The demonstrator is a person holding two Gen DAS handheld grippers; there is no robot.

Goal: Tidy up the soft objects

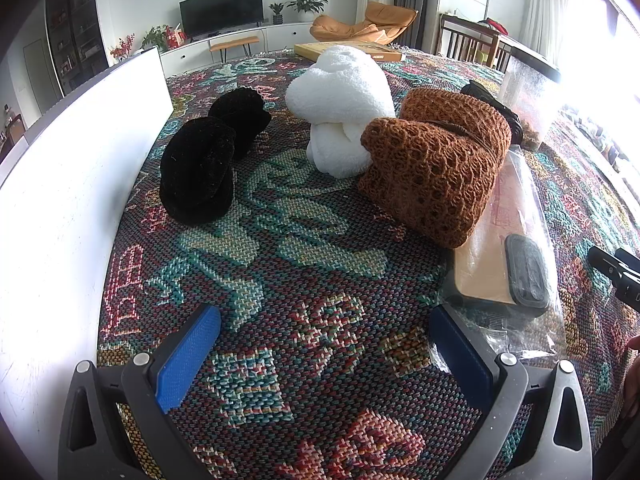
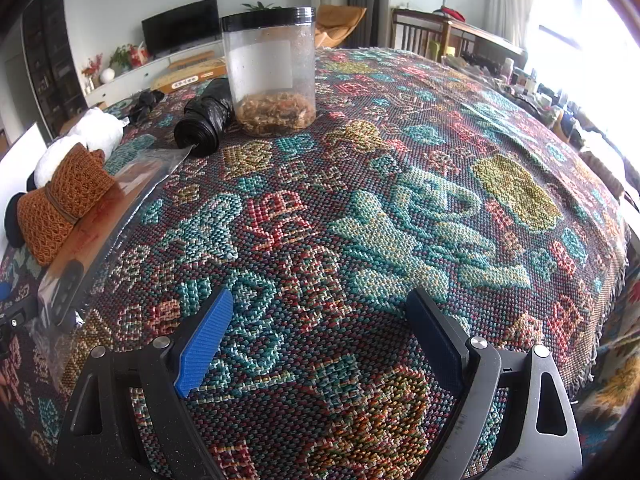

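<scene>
step: i judge nothing is in hand yet; both claws hang over the bench cloth (image 2: 360,208), so i am at the choosing stage.
left claw (image 1: 320,344): spread wide, nothing between its blue pads (image 1: 188,356); it looks straight at the soft things.
right claw (image 2: 320,332): spread too, empty, over bare cloth at 6 o'clock in its view.
soft things: in the left view the black pair (image 1: 208,156) lies at 10 o'clock beside the white board (image 1: 80,152), the white bundle (image 1: 340,100) at 12, the brown knit (image 1: 432,168) at 1, touching the white bundle and resting against the bagged board (image 1: 492,248).
clutter: the jar (image 2: 272,72) and black roll (image 2: 204,120) sit at 11 in the right view, not soft goods, i think.
next move: i would send the left claw forward to the black pair, nearest and clear on all sides, and close low on its folded middle; a pinch on a loose edge may let it unroll.
</scene>
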